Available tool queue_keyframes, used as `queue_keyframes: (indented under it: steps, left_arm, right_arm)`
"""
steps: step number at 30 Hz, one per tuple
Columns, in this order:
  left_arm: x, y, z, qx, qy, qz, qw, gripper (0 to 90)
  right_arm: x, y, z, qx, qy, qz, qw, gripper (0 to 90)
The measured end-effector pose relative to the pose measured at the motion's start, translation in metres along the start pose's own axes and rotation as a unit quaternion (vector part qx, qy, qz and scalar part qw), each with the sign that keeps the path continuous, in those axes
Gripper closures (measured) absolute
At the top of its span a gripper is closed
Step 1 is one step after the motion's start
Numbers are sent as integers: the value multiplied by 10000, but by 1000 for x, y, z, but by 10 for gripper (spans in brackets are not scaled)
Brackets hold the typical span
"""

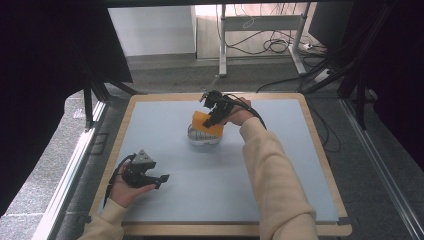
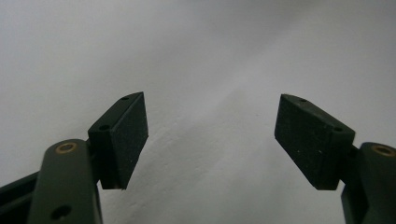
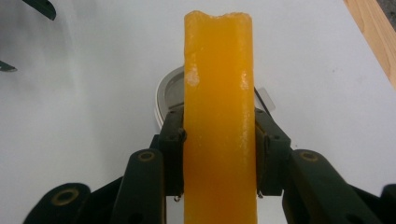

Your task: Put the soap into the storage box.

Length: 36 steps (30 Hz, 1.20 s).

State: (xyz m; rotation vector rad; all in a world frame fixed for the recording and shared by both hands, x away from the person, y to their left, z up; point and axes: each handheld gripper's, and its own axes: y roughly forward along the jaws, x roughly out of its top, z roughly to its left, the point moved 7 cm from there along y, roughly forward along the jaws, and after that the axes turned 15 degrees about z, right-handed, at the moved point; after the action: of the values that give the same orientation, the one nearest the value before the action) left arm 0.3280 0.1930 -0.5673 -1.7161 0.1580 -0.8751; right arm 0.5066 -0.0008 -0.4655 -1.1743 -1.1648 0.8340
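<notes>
The right gripper (image 1: 214,114) has its jaws closed tight on an orange sponge (image 3: 219,116), pinching it across its narrow thickness so the slab stands on edge and sticks out well past the pads; that grip looks chosen to leave the free end clear for wiping or pressing. It holds the sponge over a small round white dish (image 1: 204,136) near the far middle of the pale blue table mat (image 1: 280,165), and from where I stand the sponge seems to touch or hang just above the rim (I cannot tell which). The left gripper (image 1: 150,176) rests low at the near left of the mat, well apart from the dish, its jaws spread wide with nothing between them, apparently waiting. The sponge is a dense, waxy-looking orange block, its far end ragged and dotted with pale worn spots.
</notes>
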Motion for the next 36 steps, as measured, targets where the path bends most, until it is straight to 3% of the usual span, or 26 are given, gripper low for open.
queue_keyframes:
  steps: [8,24,28,33,36]
  left_arm:
    - [0,-1,1,-1,-6,-1,10000,257]
    - [0,-1,0,2,-6,-21,10000,256]
    - [0,-1,0,11,8,-8,10000,256]
    - [0,-1,0,13,8,-7,10000,256]
    - [1,-1,0,15,16,-5,10000,256]
  right_arm:
    - [8,10,-6,52,-96,54,9999,618]
    - [7,25,-14,148,-229,144,9995,618]
    - [7,30,-14,186,-338,233,9990,618]
    - [6,38,-14,185,-311,358,9987,614]
    - [9,37,-15,197,-191,138,9995,587]
